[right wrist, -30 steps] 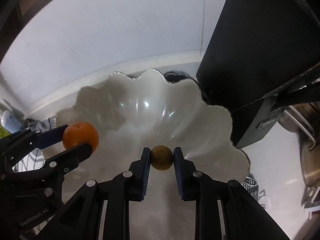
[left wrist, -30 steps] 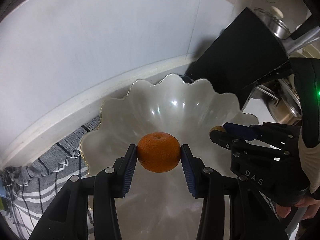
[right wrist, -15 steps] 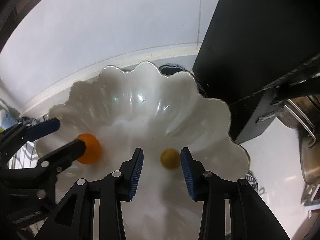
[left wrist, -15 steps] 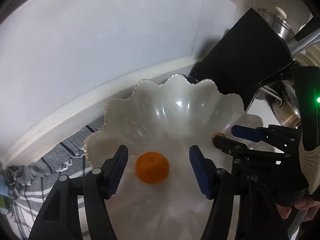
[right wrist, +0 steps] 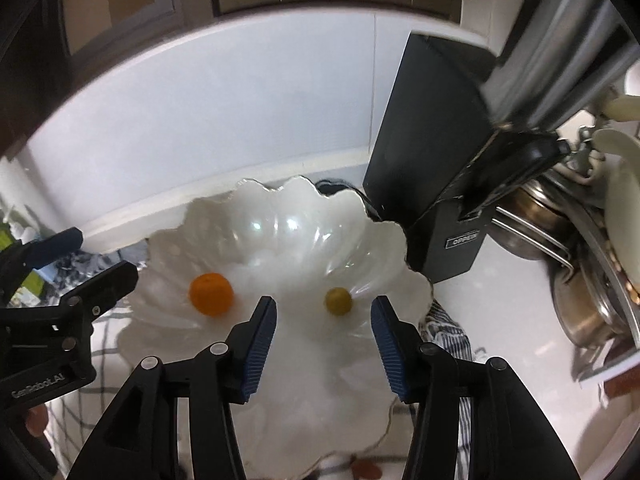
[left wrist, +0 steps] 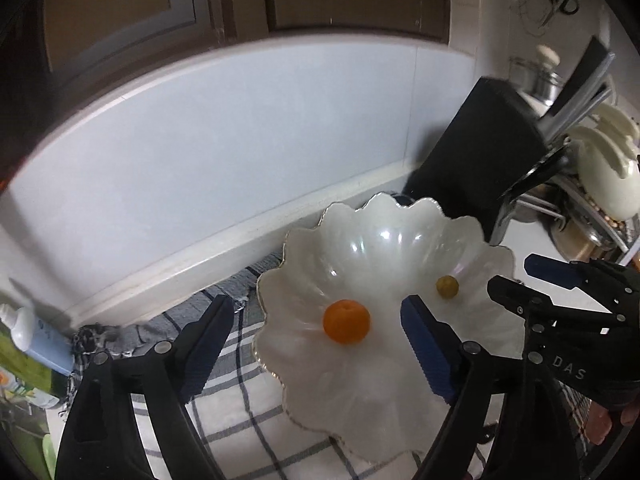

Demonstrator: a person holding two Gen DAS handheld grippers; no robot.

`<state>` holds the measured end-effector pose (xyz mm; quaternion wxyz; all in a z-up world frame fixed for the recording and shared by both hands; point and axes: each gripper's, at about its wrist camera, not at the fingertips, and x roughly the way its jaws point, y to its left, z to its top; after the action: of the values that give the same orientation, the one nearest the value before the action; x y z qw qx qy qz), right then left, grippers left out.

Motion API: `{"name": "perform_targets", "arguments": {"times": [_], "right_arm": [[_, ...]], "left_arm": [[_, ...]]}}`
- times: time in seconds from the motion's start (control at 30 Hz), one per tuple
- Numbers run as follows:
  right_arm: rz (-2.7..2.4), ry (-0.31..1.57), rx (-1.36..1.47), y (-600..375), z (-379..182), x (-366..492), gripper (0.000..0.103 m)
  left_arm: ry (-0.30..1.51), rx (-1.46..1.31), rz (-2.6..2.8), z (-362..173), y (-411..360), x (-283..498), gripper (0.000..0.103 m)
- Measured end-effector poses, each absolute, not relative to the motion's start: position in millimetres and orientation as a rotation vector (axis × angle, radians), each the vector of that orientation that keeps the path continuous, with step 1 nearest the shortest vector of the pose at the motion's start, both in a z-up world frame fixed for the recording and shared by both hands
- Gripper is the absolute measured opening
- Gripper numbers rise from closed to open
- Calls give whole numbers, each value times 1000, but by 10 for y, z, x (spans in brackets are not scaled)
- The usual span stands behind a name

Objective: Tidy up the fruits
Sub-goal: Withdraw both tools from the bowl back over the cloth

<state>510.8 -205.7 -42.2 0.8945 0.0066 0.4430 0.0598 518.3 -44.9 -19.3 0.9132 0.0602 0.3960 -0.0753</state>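
An orange tangerine point(left wrist: 346, 327) and a small yellow-green fruit point(left wrist: 447, 286) lie apart inside a white scalloped bowl point(left wrist: 360, 236). In the right wrist view the tangerine point(right wrist: 211, 294) is on the left and the small fruit point(right wrist: 338, 301) on the right of the bowl point(right wrist: 280, 216). My left gripper point(left wrist: 316, 344) is open and empty, raised above and behind the tangerine. My right gripper point(right wrist: 323, 336) is open and empty, above and behind the small fruit. Each gripper shows in the other's view: the right point(left wrist: 532, 284), the left point(right wrist: 80, 256).
The bowl stands on a checked grey-and-white cloth point(left wrist: 240, 412). A black box point(right wrist: 432, 160) stands close behind the bowl on the right, with metal pots point(right wrist: 576, 280) and white dishes point(left wrist: 604, 180) beyond. A white bottle point(left wrist: 36, 340) stands at the far left. The wall is behind.
Both grippers opened and let the tangerine and the small fruit drop into the bowl, then drew back and up, jaws opening wider.
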Motion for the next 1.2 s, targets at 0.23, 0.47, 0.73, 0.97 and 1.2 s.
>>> {"name": "perform_targets", "arguments": {"times": [0.23,0.47,0.73,0.97,1.2], "right_arm": [[122,825,23,-2021,-137,4701,51],[125,752,39,-1997,103,4323,51],[126,687,66,-1987,277,3905,51],[113,650,59,-1952,362,3565,51],[82,614,15,-1897,364,3253,51]], "left_arm": [[720,141,-160,32,-406,4760,91],[630,131,-171,263,-347,4351,94],[570,126,-204,440,-284,3974,94],[543,148,-226,499,-276,3650,95],[539,144,-220,444,-203,3392,95]]}}
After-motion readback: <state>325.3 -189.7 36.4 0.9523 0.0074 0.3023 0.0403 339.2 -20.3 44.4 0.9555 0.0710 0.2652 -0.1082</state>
